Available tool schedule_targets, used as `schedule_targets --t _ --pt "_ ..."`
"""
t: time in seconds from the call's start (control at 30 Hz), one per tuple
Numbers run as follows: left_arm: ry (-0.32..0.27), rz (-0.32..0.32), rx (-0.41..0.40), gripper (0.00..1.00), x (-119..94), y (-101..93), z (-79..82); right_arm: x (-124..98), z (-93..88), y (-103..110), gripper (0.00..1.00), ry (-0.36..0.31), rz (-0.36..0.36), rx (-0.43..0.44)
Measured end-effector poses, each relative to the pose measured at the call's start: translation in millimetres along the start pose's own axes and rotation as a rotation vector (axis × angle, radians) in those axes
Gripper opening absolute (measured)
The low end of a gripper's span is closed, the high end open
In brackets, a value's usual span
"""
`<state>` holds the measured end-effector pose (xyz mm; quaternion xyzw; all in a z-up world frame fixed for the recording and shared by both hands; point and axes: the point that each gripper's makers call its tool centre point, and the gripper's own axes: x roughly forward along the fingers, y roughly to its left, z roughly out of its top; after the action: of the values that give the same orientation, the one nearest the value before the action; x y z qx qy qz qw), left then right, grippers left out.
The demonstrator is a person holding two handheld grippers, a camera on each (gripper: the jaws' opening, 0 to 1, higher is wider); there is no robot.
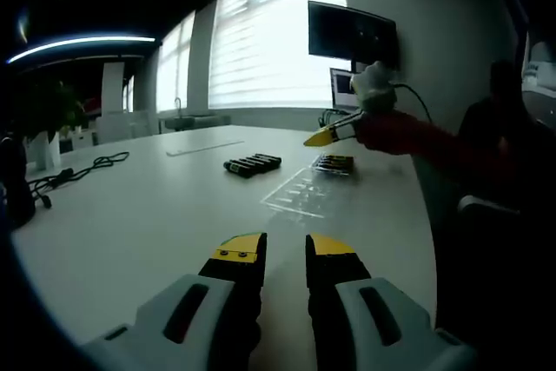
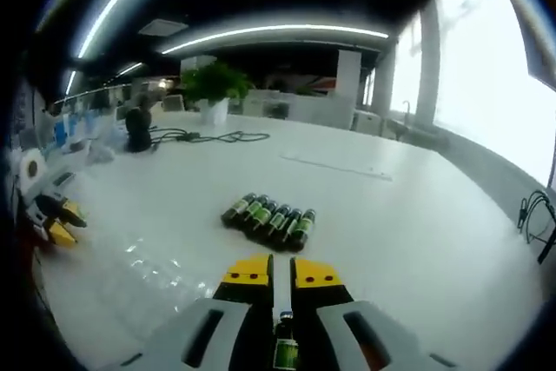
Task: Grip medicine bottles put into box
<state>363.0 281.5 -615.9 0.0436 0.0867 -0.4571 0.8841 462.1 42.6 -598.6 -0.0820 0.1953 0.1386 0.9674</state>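
The right gripper [image 2: 273,277] is clenched on a medicine bottle [image 2: 283,349], lengthwise between its jaws; the clear box [image 2: 148,277] lies just ahead-left (the left gripper [image 1: 285,248] idles, jaws parted).

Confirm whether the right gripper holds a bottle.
Yes, a green-labelled bottle sits clamped between the right gripper fingers.

Left tool [image 1: 284,249] hovers, jaws slightly parted; right tool [image 2: 272,277] nearly closed, pinching something.

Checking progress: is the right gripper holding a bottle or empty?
Holding one: right gripper is shut on a small green-labelled bottle showing between its jaws.
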Motion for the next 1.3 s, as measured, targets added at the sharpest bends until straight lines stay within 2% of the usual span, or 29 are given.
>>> schedule_targets --t 0.47,0.7,0.8,1.0,1.3 --pt "-0.005 0.001 -0.006 0.13 -0.1 0.0 0.5 34.2 14.9 -17.2 0.04 0.007 -0.022 -0.026" --pt "-0.013 -0.001 -0.008 0.13 -0.1 0.1 1.6 51.2 19.2 -28.5 0.04 0.013 -0.046 0.000" --pt "-0.019 -0.001 -0.009 0.13 -0.5 0.4 2.3 60.2 17.7 -32.6 0.05 0.033 -0.070 -0.003" --pt "-0.018 -0.001 -0.007 0.13 -0.3 0.7 2.1 78.2 10.2 -28.9 0.07 0.087 -0.048 0.015" --pt "-0.019 -0.001 -0.002 0.13 -0.4 0.7 2.2 89.2 9.6 -27.7 0.08 0.115 -0.052 0.012"
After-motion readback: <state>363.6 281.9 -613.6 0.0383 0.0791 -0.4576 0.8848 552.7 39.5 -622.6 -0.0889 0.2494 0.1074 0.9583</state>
